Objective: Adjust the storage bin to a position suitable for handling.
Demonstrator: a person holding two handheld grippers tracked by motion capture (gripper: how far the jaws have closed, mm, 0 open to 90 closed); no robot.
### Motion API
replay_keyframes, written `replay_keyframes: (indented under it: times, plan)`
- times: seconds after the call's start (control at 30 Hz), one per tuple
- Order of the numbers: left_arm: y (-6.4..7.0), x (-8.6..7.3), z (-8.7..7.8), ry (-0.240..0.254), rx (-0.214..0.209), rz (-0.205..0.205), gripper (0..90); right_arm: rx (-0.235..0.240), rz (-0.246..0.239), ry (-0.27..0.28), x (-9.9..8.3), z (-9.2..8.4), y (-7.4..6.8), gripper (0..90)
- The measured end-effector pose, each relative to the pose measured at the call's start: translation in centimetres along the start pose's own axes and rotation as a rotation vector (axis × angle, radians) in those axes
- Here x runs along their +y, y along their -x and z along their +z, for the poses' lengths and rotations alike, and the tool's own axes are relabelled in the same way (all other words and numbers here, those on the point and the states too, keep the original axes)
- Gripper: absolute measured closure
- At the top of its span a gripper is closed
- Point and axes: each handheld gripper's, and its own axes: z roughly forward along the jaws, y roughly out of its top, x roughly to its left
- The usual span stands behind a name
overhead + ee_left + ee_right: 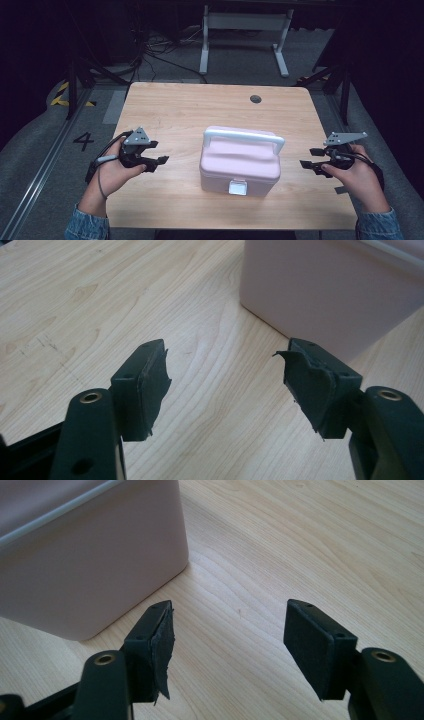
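wooden table [170, 107], pink box [240, 160] centred; left tongs [159, 152], right tongs [309, 157] spread, flanking apart

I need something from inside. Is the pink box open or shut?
Shut. The pink box has its lid down flat, the white latch lying against its front and the handle lying over the lid.

The person wears blue denim sleeves [86, 224] cuffed at both wrists. Each hand carries a black two-jaw gripper, the left gripper [159, 161] and the right gripper [311, 157], both topped by a grey three-cornered plate [138, 135] and trailing a dark cable [100, 183]. Up close the jaws have brass-coloured rivets [91, 397] and worn black pads [164, 645] with frayed, torn edges.
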Motion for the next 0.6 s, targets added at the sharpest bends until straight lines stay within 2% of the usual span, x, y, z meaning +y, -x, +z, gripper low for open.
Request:
replay_keyframes:
  times: [0.1,0.2,0.23,0.37,0.4,0.5,0.53,0.57,0.6]
  plan:
    - [0.3,0.4,-0.2,-0.001,-0.002,0.004,38.2,0.003,0.003,-0.001,0.0,0.0,-0.1,37.8]
    - [0.8,1.0,-0.2,0.056,-0.056,-0.021,43.5,0.001,0.005,-0.002,-0.1,0.0,-0.2,37.7]
    - [0.8,1.2,-0.1,0.069,-0.062,-0.021,44.1,0.002,0.006,-0.002,-0.2,-0.1,-0.2,37.6]
    - [1.0,1.9,0.3,0.12,-0.073,-0.007,46.2,-0.006,0.016,-0.004,-0.6,-0.4,-0.3,37.6]
    - [1.0,1.9,0.3,0.12,-0.073,-0.007,46.2,-0.008,0.016,-0.005,-0.8,-0.5,-0.3,37.5]
    - [1.4,3.0,0.4,0.166,-0.085,0.042,45.7,-0.011,0.025,-0.01,-1.1,-0.6,-0.4,37.4]
    - [1.4,3.0,0.4,0.166,-0.085,0.042,46.0,-0.011,0.025,-0.01,-1.1,-0.6,-0.4,37.4]
    - [1.6,3.3,0.3,0.159,-0.097,0.032,46.0,-0.011,0.028,-0.011,-1.3,-0.7,-0.4,37.4]
    - [2.0,3.8,0.4,0.163,-0.116,0.039,46.7,-0.013,0.035,-0.015,-1.5,-0.7,-0.4,37.5]
